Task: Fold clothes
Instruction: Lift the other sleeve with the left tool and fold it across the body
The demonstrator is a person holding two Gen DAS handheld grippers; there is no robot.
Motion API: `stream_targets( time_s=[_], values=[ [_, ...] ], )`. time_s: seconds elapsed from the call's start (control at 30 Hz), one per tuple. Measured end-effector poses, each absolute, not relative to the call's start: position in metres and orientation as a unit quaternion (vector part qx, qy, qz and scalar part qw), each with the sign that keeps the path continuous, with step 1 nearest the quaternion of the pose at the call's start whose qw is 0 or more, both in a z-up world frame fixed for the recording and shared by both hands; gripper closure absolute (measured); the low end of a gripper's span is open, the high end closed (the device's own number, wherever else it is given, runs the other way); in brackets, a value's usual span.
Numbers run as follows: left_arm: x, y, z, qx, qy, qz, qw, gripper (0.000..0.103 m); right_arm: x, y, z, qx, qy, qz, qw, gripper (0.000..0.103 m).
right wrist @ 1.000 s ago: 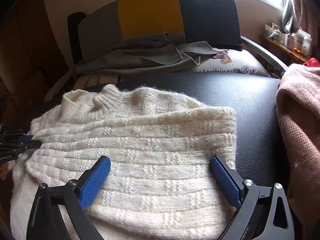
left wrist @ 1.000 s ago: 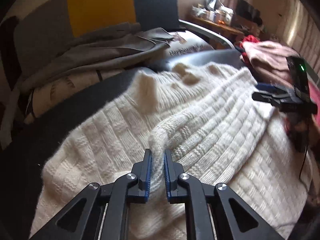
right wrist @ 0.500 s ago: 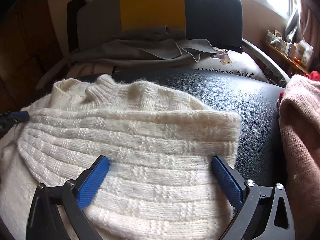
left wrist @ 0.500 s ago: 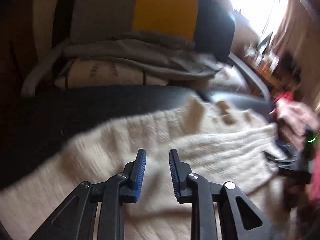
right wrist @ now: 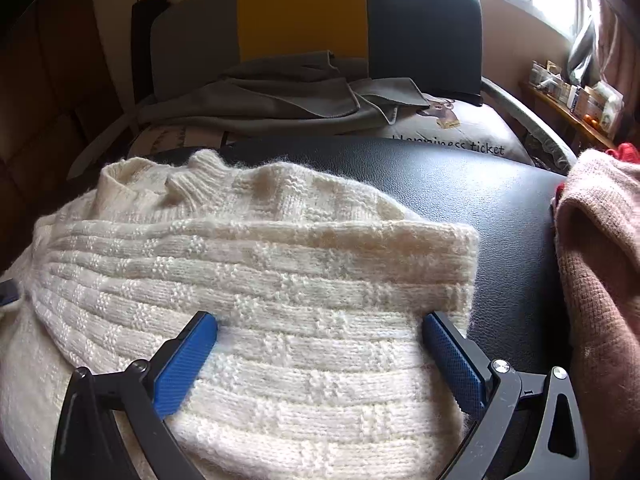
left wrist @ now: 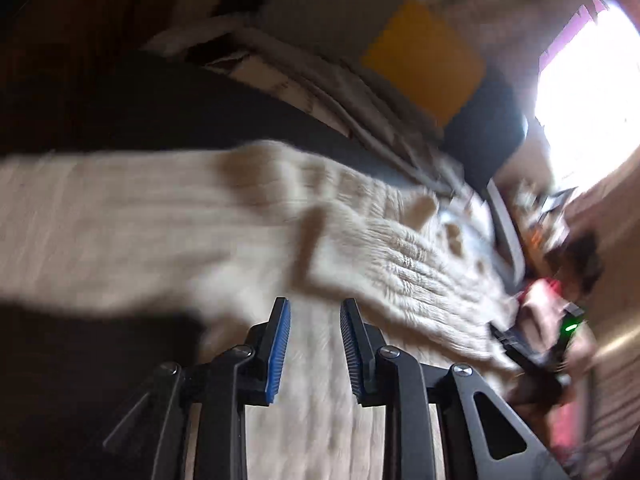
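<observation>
The left gripper (left wrist: 314, 344), having let go of the cream knit sweater's (right wrist: 256, 280) sleeve, is swinging away released; the right gripper (right wrist: 320, 344) is hovering wide open above the fold.

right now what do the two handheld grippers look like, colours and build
Both share one build. The left gripper has black angular finger arms with triangular cutouts, silver screw heads at the joints, and narrow blue ribbed pads. The right gripper has the same black frame and silver screws, with blue textured pads. Seen from the left wrist view, it also shows a small green light.
</observation>
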State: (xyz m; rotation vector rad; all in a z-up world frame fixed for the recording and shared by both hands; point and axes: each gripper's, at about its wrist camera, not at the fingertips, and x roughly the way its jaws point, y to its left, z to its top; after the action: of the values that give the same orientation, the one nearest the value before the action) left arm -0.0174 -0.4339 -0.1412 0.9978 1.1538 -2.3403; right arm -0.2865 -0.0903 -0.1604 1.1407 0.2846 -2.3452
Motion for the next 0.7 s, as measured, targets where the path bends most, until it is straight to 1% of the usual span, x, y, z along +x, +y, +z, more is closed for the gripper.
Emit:
stream_targets(
  time_s=[0.1, 0.2, 0.33, 0.4, 0.53, 0.6, 0.7],
  values=[
    [0.061, -0.454, -0.145, 0.311, 0.460, -0.806, 0.204, 0.074, -0.261, -0.086, -0.139, 0.407, 0.092, -0.870, 0.262, 0.000],
    [0.149, -0.482, -0.153, 0.274, 0.500, -0.778, 0.264, 0.073, -0.209, -0.086, -0.122, 0.384, 0.066, -0.863, 0.321, 0.000],
    [0.251, -0.512, -0.155, 0.230, 0.523, -0.745, 0.345, 0.073, -0.149, -0.092, -0.130, 0.390, 0.057, -0.840, 0.374, 0.000],
    [0.292, -0.526, -0.157, 0.211, 0.532, -0.729, 0.376, 0.072, -0.132, -0.098, -0.140, 0.392, 0.070, -0.838, 0.374, 0.000],
    [0.329, -0.547, -0.159, 0.182, 0.552, -0.712, 0.394, 0.071, -0.120, -0.106, -0.155, 0.399, 0.096, -0.836, 0.363, 0.000],
    [0.330, -0.557, -0.162, 0.175, 0.560, -0.708, 0.392, 0.071, -0.118, -0.109, -0.160, 0.404, 0.108, -0.836, 0.356, 0.000],
    [0.312, -0.577, -0.164, 0.171, 0.568, -0.705, 0.390, 0.070, -0.115, -0.114, -0.169, 0.411, 0.125, -0.835, 0.345, 0.000]
  ],
)
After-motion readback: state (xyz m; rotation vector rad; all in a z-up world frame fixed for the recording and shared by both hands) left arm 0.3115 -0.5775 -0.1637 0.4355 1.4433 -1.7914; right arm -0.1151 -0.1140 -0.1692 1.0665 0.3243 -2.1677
